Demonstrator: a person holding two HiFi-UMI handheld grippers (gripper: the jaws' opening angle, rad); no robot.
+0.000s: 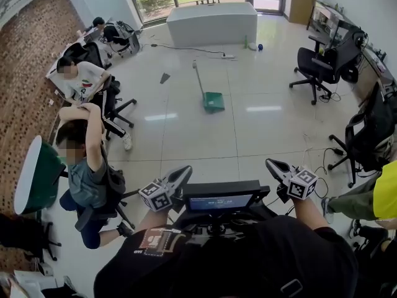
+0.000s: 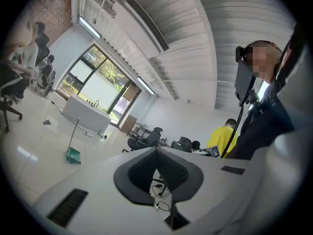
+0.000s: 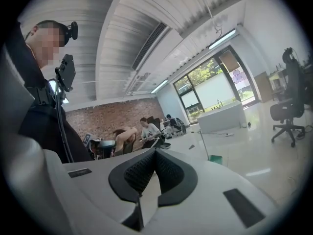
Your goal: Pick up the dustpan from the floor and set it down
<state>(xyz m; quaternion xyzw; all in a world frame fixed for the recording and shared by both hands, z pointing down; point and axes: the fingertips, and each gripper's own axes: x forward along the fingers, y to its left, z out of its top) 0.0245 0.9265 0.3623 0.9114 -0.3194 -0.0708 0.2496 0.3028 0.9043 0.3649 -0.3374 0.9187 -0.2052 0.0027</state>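
Observation:
A green dustpan [image 1: 213,100] with a long upright handle stands on the pale tiled floor, far ahead of me in the middle of the room. It is small in the left gripper view [image 2: 73,154] and in the right gripper view [image 3: 215,159]. My left gripper [image 1: 184,171] and right gripper [image 1: 271,163] are held close to my body on either side of a small screen [image 1: 220,200], both well short of the dustpan. In each gripper view the pads meet with nothing between them: left gripper [image 2: 156,151] shut, right gripper [image 3: 155,153] shut.
A white counter [image 1: 211,22] stands at the far end with a cable [image 1: 186,47] on the floor before it. Seated people [image 1: 84,82] on office chairs line the left side. Black chairs [image 1: 316,67] and desks line the right. A small dark scrap [image 1: 164,77] lies left of the dustpan.

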